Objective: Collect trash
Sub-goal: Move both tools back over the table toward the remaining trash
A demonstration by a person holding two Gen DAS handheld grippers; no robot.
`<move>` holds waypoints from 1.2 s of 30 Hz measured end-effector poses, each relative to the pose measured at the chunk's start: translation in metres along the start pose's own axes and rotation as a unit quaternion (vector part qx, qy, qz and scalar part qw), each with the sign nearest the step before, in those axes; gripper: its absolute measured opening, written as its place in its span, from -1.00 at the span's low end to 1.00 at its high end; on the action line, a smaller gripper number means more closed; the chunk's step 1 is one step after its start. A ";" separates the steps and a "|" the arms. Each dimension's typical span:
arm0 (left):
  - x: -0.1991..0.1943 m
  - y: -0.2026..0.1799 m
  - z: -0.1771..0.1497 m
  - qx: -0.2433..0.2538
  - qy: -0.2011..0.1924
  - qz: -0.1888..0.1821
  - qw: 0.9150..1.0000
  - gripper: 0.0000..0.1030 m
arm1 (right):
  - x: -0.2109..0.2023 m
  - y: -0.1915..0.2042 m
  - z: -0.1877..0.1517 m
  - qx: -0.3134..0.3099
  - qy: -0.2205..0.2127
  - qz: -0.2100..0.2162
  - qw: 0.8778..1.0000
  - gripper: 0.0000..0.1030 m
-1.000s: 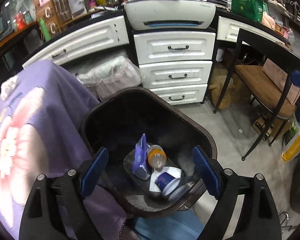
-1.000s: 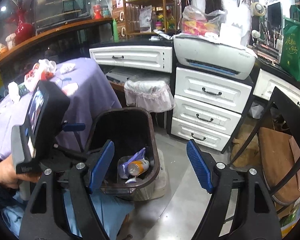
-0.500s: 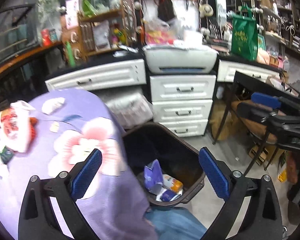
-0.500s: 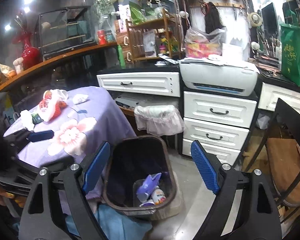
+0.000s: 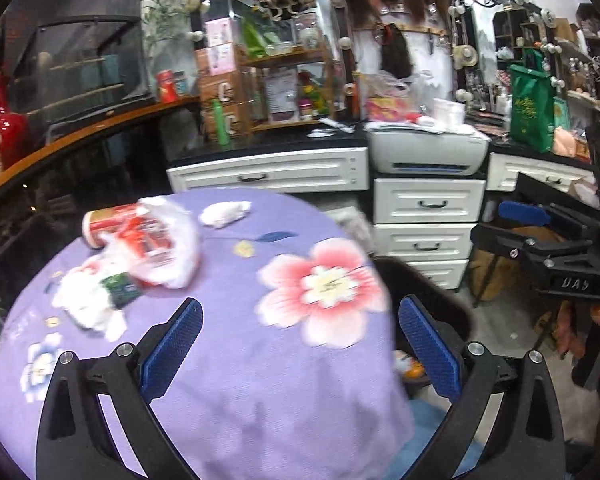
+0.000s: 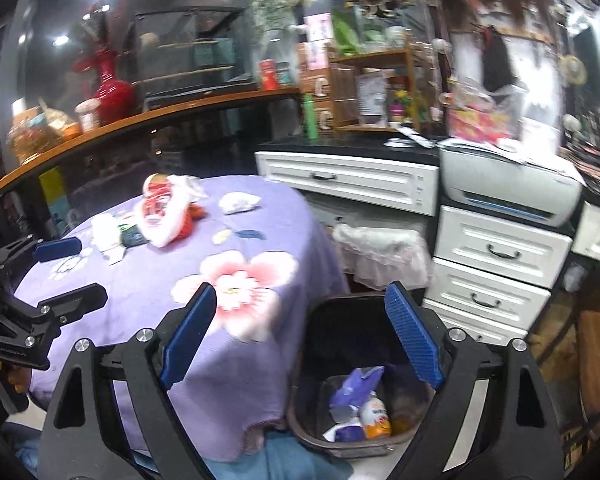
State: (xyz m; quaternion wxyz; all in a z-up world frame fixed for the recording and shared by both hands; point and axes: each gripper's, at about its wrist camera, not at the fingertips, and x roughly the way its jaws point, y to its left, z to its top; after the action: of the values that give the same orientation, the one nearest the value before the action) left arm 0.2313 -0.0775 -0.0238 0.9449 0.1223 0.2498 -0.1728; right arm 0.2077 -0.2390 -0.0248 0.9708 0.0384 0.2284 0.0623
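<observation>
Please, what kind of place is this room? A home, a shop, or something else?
Probably a small shop or lived-in workroom, not a plain home. A printer sits on white drawers, crowded shelves and a green bag line the wall, and a round table with a purple cloth holds litter.

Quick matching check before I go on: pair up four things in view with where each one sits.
Things:
1. crumpled tissue
2. purple wrapper
3. printer
4. red vase

Places:
A. in the dark bin
B. atop the white drawers
C. on the purple tablecloth
D. on the wooden counter

Pairs: 1-C, 2-A, 3-B, 4-D
</observation>
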 end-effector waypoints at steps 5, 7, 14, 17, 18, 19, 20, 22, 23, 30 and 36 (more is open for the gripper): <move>-0.009 0.040 -0.011 -0.007 0.008 0.036 0.999 0.89 | 0.020 0.034 0.006 -0.024 0.019 0.042 0.999 0.66; -0.012 0.058 -0.017 -0.011 0.011 0.053 0.998 0.89 | 0.028 0.047 0.009 -0.030 0.025 0.058 0.998 0.66; -0.014 0.126 -0.038 -0.042 0.036 0.112 0.992 0.89 | 0.058 0.096 0.017 -0.078 0.045 0.093 0.992 0.66; -0.010 0.154 -0.042 -0.064 0.046 0.122 0.989 0.89 | 0.074 0.113 0.022 -0.088 0.054 0.108 0.989 0.66; -0.008 0.161 -0.042 -0.070 0.048 0.126 0.988 0.89 | 0.079 0.117 0.023 -0.088 0.057 0.114 0.988 0.66; -0.006 0.170 -0.041 -0.079 0.049 0.130 0.987 0.89 | 0.085 0.123 0.025 -0.088 0.061 0.121 0.987 0.66; -0.004 0.177 -0.039 -0.085 0.048 0.132 0.986 0.89 | 0.089 0.127 0.026 -0.086 0.064 0.127 0.986 0.66; 0.002 0.186 -0.035 -0.092 0.047 0.138 0.985 0.89 | 0.100 0.136 0.028 -0.087 0.071 0.134 0.985 0.66; 0.006 0.191 -0.033 -0.097 0.046 0.138 0.985 0.89 | 0.103 0.140 0.029 -0.089 0.073 0.135 0.984 0.66; 0.056 0.214 -0.032 -0.151 0.087 0.123 0.977 0.83 | 0.114 0.149 0.031 -0.097 0.079 0.141 0.982 0.66; 0.095 0.223 -0.031 -0.200 0.122 0.104 0.967 0.51 | 0.121 0.143 0.028 -0.095 0.091 0.132 0.982 0.66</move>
State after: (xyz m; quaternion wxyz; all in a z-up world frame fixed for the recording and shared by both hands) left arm 0.3816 0.1097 -0.0665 0.9252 -0.0235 0.3787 -0.0035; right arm 0.3129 -0.0823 -0.0385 0.9282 -0.0301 0.3021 0.2150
